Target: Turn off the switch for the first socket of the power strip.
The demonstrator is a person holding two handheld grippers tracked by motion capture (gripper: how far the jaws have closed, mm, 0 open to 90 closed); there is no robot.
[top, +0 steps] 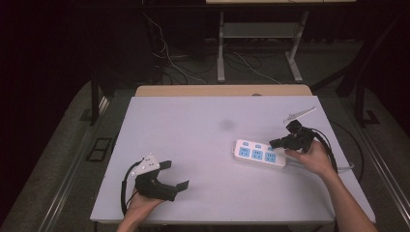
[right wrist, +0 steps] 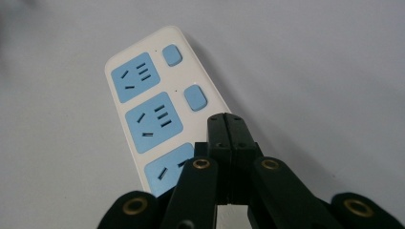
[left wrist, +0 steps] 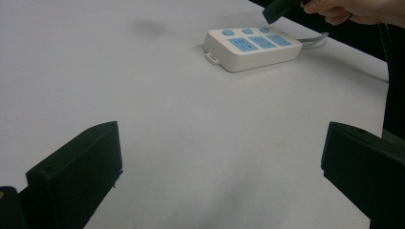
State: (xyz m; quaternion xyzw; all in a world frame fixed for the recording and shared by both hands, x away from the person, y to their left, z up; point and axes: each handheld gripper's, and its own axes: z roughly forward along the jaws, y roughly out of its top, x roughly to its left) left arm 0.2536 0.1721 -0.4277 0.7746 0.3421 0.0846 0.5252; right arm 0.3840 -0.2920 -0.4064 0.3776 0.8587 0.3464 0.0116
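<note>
Now the closed, empty right gripper (right wrist: 226, 125) hovers over the power strip's (right wrist: 143, 102) near end.

Third switch (right wrist: 224, 121) (under the closed gripper (right wrist: 227, 125))

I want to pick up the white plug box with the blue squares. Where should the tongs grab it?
Probably across its narrow width, near the middle, coming straight down from above. The power strip lies flat on the table, so only its two long straight sides give the jaws something to squeeze. Open the right tongs first; they are shut above the cord end. The left tongs are open but far off.
</note>
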